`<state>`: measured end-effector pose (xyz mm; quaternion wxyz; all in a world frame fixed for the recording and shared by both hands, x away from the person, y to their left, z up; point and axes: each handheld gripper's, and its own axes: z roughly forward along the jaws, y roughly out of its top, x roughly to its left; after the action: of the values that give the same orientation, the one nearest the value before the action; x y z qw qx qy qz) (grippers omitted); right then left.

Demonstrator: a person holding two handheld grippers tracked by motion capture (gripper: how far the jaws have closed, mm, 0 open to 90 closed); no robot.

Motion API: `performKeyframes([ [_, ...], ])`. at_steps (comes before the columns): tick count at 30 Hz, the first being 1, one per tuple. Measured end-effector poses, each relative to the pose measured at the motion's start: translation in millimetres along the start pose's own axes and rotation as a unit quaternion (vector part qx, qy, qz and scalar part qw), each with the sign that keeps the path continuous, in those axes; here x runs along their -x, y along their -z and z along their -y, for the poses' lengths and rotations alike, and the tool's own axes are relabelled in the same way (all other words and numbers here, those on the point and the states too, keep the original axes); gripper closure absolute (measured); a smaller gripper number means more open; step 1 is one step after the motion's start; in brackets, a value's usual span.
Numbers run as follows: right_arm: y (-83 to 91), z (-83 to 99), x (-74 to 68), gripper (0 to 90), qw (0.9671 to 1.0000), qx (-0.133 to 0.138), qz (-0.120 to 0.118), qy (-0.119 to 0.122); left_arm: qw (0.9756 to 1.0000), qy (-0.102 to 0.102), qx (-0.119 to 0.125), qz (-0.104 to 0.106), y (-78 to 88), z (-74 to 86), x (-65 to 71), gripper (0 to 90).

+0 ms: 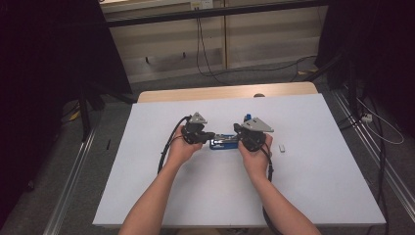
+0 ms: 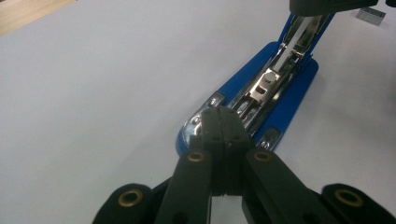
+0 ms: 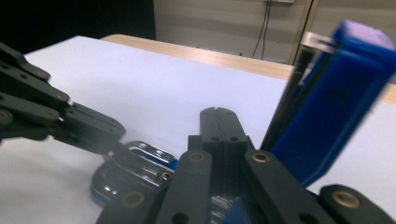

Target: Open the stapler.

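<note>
**Two hands open a blue stapler to load it**

A blue plastic stapler with a shiny metal track (image 1: 222,142) lies in the middle of the white table (image 1: 147,186), between the two hands. Its blue top cover (image 3: 334,93) is swung up and stands almost upright. That leaves the metal track (image 2: 275,79) bare, likely so new staples can go in.

The left gripper (image 2: 223,122) has its fingers pressed together with nothing between them. The tips rest down on the stapler's front end, at the shiny nose. This looks like a way to pin the base flat so it cannot tip or slide.

The right gripper (image 3: 218,120) also has its fingers together, holding nothing. It sits low beside the raised cover, at the hinge end. I think it props the cover up, but I cannot tell if they touch.

A small grey strip of staples (image 1: 282,148) waits on the table just right of the right hand, close enough to grab.
</note>
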<state>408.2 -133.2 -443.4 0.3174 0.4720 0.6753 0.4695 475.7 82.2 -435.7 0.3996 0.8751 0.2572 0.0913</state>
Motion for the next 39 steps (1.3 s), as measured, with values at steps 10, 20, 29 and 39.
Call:
performKeyframes([
  [10,7.2,13.8,24.2,90.0,0.9994,-0.015,0.004,-0.032,1.0,0.0,-0.001,-0.003,0.3,0.2,0.8,90.0],
  [20,4.0,22.0,30.1,90.0,0.999,-0.04,0.005,-0.021,1.0,0.006,0.002,-0.004,0.3,0.7,1.2,90.0],
  [29,7.2,20.4,34.8,90.0,0.9985,-0.055,-0.008,-0.001,0.9992,0.034,0.022,0.008,4.7,-4.2,0.4,90.0],
  [39,24.5,10.2,41.1,90.0,0.9972,-0.061,-0.01,0.042,0.9969,0.056,0.053,0.012,16.5,-12.3,4.3,78.3],
])
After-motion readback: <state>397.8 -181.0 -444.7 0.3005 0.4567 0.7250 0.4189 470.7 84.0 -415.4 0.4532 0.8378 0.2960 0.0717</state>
